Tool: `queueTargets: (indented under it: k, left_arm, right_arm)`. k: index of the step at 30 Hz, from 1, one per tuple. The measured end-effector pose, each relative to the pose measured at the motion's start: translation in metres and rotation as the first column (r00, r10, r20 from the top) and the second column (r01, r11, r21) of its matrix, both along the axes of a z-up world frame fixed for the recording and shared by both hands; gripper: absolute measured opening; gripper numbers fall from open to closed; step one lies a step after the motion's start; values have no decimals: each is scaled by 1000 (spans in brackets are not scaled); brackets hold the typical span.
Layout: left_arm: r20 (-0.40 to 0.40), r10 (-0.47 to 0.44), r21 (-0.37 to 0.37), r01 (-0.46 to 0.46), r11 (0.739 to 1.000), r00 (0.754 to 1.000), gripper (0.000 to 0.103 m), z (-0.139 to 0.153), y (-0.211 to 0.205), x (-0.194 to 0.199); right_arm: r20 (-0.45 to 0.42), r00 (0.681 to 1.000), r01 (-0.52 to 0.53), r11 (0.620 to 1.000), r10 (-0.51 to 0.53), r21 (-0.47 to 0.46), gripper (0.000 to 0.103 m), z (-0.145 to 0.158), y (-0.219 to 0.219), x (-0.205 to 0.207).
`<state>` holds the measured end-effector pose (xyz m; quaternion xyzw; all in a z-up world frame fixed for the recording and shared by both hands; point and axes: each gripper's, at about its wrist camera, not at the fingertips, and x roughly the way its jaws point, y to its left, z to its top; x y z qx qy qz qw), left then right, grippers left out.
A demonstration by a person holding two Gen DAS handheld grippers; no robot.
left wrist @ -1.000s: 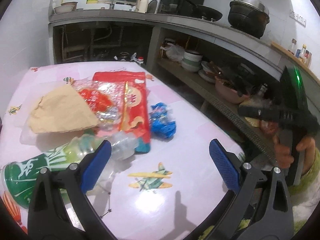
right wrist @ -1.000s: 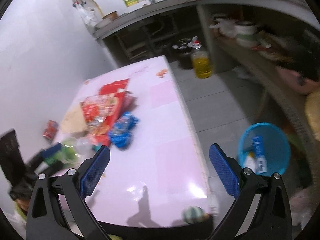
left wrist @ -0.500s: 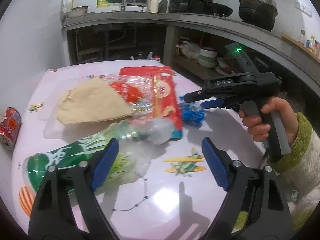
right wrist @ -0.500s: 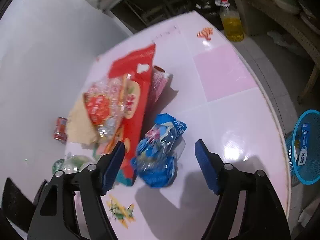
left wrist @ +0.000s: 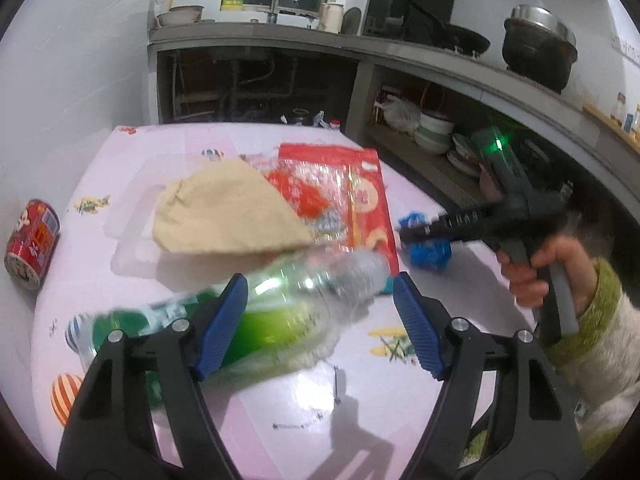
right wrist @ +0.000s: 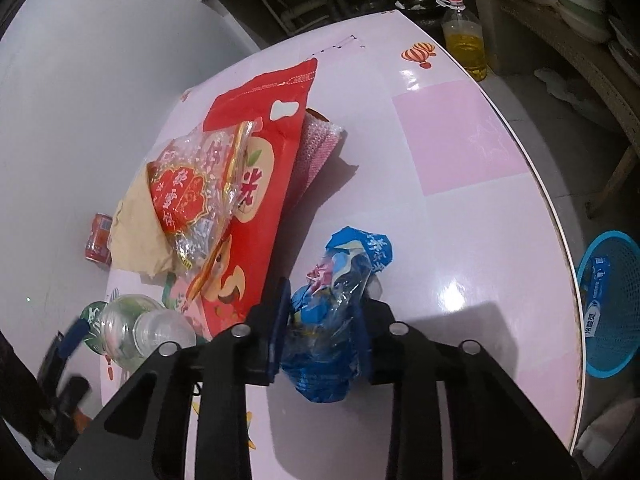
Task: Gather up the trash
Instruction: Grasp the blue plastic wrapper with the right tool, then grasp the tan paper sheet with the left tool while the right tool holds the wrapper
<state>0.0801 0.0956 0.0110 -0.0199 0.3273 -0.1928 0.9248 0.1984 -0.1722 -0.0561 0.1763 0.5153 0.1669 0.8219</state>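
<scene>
A crumpled blue wrapper [right wrist: 340,280] lies on the pink table [right wrist: 460,152], and my right gripper [right wrist: 322,320] is closing on it, both pads pressing its sides. The left wrist view shows that gripper [left wrist: 424,232] on the wrapper [left wrist: 430,254], held by a hand in a green cuff. A green-labelled plastic bottle [left wrist: 280,304] lies between the fingers of my left gripper [left wrist: 318,320], whose jaws are closing. The left pad is at the bottle's body. The right pad stands clear of its neck. The bottle [right wrist: 132,328] also shows in the right wrist view.
A red snack bag [right wrist: 256,152], brown paper [left wrist: 224,212], a clear plastic tray [left wrist: 132,248] and a red can [left wrist: 32,248] lie further back. A blue mesh basket [right wrist: 612,308] stands on the floor past the table's right edge. An oil bottle [right wrist: 466,44] stands beyond the far corner.
My right gripper came down over the blue wrapper and closed on it. My left gripper slid left until the bottle lay between its narrowing fingers.
</scene>
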Motion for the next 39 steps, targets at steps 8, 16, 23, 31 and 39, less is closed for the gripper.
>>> queueTargets:
  k: [8, 16, 23, 31, 39]
  left_arm:
    - [-21, -10, -16, 9, 1000, 1000, 71, 23, 9, 39]
    - [-46, -113, 118, 118, 986, 993, 71, 39, -24, 87]
    - [-157, -87, 217, 120, 969, 984, 80, 20, -28, 134]
    - [-289, 84, 202, -25, 979, 954, 83, -14, 23, 189]
    - [-428, 116, 52, -104, 993, 896, 66, -29, 54, 201]
  right_arm:
    - [3, 1000, 16, 1000, -16, 1, 23, -1, -14, -18]
    - [15, 999, 30, 1000, -30, -7, 23, -1, -31, -39]
    - [27, 999, 25, 1000, -25, 7, 23, -2, -34, -41]
    - [31, 1000, 5, 999, -6, 35, 23, -4, -38, -41]
    - [33, 999, 2, 999, -3, 47, 23, -5, -40, -41]
